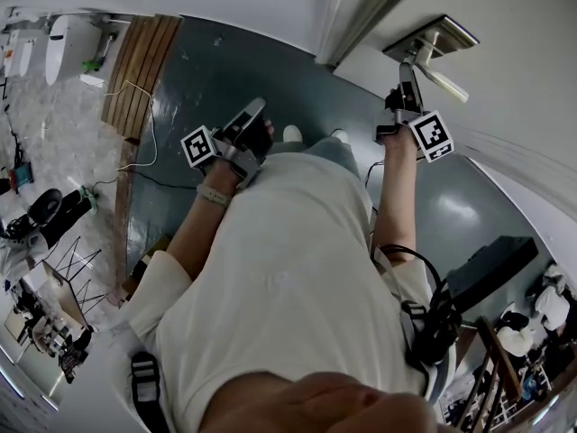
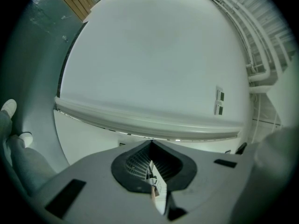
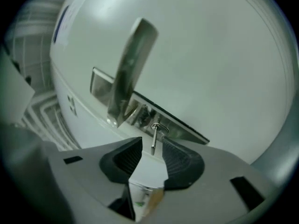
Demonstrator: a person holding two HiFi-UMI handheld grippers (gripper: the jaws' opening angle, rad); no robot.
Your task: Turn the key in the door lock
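A small metal key (image 3: pixel 153 138) sticks out of the silver lock plate (image 3: pixel 180 129) on the white door, just below the lever handle (image 3: pixel 128 73). My right gripper (image 3: pixel 152 146) is raised to the lock with its jaws open. The key stands in the gap between the two black pads (image 3: pixel 124 157), and neither pad presses on it. In the head view the right gripper (image 1: pixel 407 69) reaches up under the lock plate (image 1: pixel 433 36) and handle (image 1: pixel 444 83). My left gripper (image 1: pixel 257 108) is held low, away from the door, shut on nothing. In its own view the left gripper (image 2: pixel 152 146) faces a plain white wall (image 2: pixel 154 64).
The door frame (image 1: pixel 356 16) runs beside the lock. Below lies a dark grey-blue floor (image 1: pixel 207 70) with a wooden strip (image 1: pixel 135 66) and a loose cable (image 1: pixel 149 120). Clutter stands at the far left, and a black case (image 1: pixel 491 264) at the right.
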